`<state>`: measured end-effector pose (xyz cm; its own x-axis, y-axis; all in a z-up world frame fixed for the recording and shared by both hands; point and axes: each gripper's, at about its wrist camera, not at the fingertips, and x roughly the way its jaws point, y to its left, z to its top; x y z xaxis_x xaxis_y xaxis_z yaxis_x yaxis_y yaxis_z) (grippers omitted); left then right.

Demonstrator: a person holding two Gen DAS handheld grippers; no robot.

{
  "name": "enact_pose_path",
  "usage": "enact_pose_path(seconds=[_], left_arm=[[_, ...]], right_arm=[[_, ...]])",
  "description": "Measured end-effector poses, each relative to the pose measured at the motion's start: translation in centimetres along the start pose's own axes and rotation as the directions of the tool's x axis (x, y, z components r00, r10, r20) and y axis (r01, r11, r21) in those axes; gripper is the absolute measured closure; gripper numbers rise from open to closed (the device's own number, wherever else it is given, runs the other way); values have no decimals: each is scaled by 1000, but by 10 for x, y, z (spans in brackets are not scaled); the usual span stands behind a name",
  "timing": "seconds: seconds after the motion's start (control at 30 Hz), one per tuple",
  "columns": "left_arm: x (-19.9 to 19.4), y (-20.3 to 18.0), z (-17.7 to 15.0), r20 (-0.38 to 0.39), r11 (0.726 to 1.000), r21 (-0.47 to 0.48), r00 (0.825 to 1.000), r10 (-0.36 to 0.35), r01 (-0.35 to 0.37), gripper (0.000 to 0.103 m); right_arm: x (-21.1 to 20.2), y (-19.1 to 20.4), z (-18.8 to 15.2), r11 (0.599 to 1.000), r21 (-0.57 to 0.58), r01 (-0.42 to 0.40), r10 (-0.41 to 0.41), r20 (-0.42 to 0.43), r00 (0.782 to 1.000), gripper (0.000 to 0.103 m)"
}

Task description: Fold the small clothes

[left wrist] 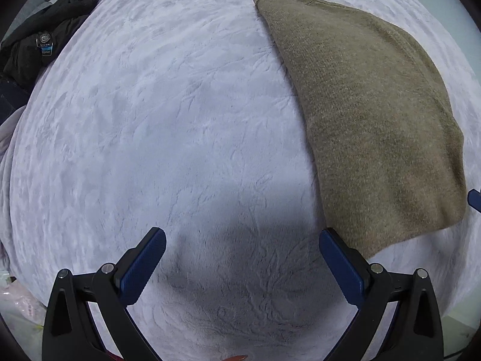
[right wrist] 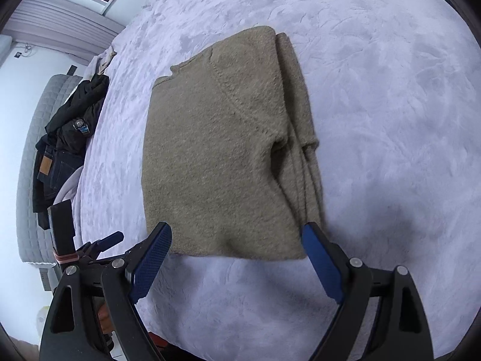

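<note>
A tan knit sweater lies folded into a rough rectangle on the pale lavender blanket. It also shows in the left wrist view, at the right. My right gripper is open and empty, just above the sweater's near edge. My left gripper is open and empty over bare blanket, its right finger beside the sweater's near left corner. The left gripper also shows at the left of the right wrist view.
A pile of dark clothes with jeans lies at the blanket's left edge. A grey quilted headboard stands behind it. A plastic bag lies low at the left.
</note>
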<state>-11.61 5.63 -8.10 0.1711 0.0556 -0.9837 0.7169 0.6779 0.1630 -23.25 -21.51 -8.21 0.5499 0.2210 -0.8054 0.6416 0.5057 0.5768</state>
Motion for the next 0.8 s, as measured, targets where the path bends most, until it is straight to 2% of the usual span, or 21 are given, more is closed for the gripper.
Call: enact_pose_path(seconds=[0.27,0.5,0.53,0.8], left_arm=[[1,1,22,-22,998,-29,998,54,-55,1],[1,0,41,-35,995,-49,996,87,-89,1],[3,2,28,-35,995,-53,995,89,-90,1],[2,2,31,-28,992,-65,994,102,-104,1]], right_arm=[[-5,-26,40,1000,4,-26,26,-17,1000,12],[5,-34,55,999,5,-53,53,-51,997,12],[6,-35,56,998,5,-56,56,-55,997,12],[11,-42,62,997,12,-73,74,-75,994,12]])
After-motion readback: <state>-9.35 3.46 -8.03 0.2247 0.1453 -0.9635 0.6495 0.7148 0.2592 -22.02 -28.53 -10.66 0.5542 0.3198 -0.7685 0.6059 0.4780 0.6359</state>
